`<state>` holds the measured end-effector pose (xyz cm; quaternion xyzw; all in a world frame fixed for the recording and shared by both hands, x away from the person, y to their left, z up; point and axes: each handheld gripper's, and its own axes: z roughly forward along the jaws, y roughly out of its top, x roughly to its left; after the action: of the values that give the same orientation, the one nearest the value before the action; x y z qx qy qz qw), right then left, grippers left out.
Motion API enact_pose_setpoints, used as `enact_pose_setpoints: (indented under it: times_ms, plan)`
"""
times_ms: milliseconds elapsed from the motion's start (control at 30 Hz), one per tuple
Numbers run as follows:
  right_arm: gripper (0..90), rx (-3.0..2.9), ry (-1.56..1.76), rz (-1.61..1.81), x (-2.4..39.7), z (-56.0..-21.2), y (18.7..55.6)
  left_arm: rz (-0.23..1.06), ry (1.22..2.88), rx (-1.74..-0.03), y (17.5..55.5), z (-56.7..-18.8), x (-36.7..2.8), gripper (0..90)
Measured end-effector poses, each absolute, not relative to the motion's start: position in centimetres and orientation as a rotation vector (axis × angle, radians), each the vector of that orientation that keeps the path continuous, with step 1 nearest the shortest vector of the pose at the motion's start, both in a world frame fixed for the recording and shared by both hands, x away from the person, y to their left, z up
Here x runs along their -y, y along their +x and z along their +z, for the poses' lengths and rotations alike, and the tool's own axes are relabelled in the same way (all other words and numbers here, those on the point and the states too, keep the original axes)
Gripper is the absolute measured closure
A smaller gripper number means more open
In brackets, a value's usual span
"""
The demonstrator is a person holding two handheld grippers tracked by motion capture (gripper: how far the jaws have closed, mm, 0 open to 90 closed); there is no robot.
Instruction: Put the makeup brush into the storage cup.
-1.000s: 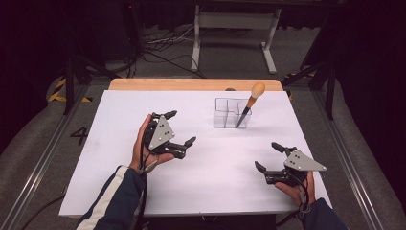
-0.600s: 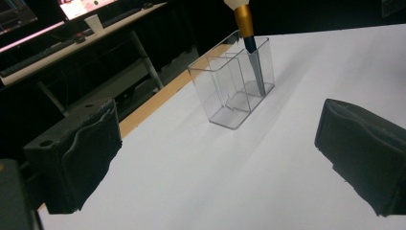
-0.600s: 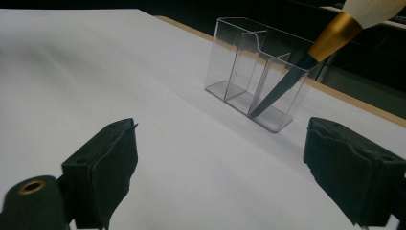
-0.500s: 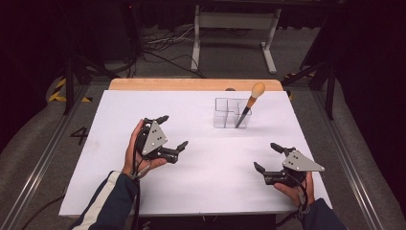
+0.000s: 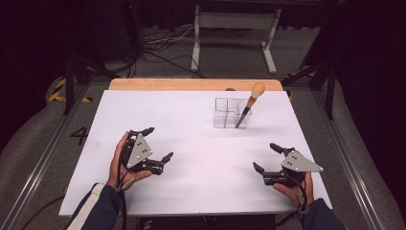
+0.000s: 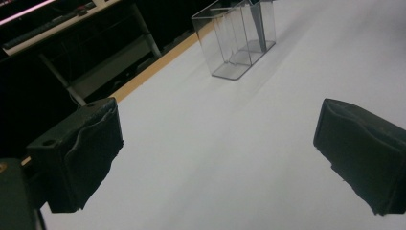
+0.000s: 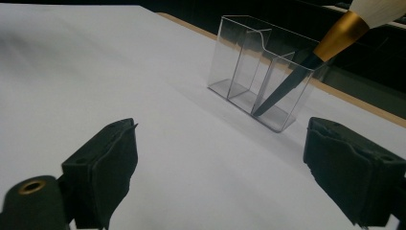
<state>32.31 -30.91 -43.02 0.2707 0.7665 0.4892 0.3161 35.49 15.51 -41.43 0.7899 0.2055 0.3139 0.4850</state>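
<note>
A white counter [image 5: 191,124] spreads across the scene, bare in its near half. Toward its far right stands a clear divided holder [image 5: 232,113], and a makeup brush [image 5: 250,102] leans in its right-hand compartment, handle tip down and bristles up, likely so it stays propped and easy to grab. The left hand-held gripper [image 5: 155,143] sits low over the near left of the counter, jaws apart and holding nothing. The right hand-held gripper [image 5: 267,157] rests near right, jaws apart too, both well away from the holder.
</note>
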Motion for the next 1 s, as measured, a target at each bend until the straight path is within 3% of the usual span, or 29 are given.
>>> enact_pose_setpoints:
  times_ms: [1000]
  plan:
    - [11.8,-2.014,0.727,1.266,31.1,-43.2,32.4,0.758,1.936,-0.653,33.5,-43.9,-22.0,3.7]
